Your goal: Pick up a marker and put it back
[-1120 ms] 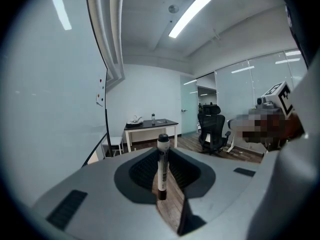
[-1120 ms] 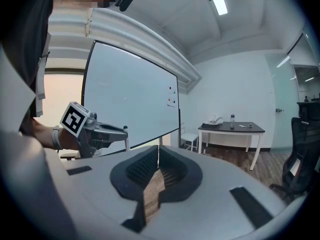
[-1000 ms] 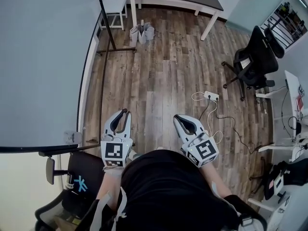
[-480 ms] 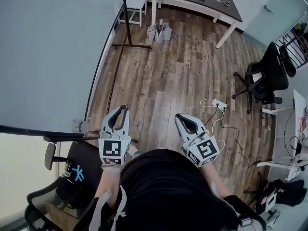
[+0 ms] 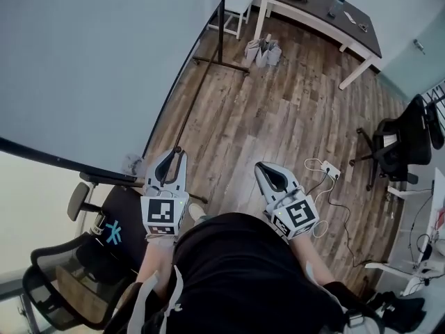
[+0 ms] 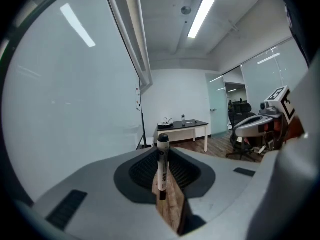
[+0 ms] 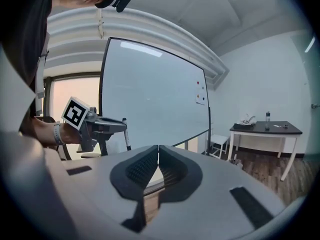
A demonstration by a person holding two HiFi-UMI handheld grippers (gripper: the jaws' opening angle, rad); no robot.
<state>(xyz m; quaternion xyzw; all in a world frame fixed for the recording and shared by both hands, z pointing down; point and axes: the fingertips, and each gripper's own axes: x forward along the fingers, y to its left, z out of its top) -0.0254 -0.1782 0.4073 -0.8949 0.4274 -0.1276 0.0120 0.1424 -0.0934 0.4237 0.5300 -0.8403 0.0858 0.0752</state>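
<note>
A white marker with a black cap (image 6: 161, 165) stands upright between the pads of my left gripper (image 5: 173, 158), which is shut on its lower part. The right gripper view shows the same marker (image 7: 126, 133) sticking up out of that gripper, in front of the whiteboard (image 7: 150, 91). My right gripper (image 5: 263, 168) is held level beside the left one, over the wooden floor. Its jaws are shut and empty, with the pads touching (image 7: 158, 160). The whiteboard (image 5: 97, 61) fills the left of the head view, just ahead of the left gripper.
The whiteboard's black stand (image 5: 221, 26) rests on the floor. A dark-topped white desk (image 5: 323, 9) stands at the far wall and black office chairs (image 5: 400, 141) at the right. Another chair (image 5: 76, 270) is close at my left. A power strip and cable (image 5: 330, 169) lie right of the right gripper.
The head view has swung left toward the whiteboard, which now fills more of the picture. Both grippers keep their pose, the marker still in the left one.
</note>
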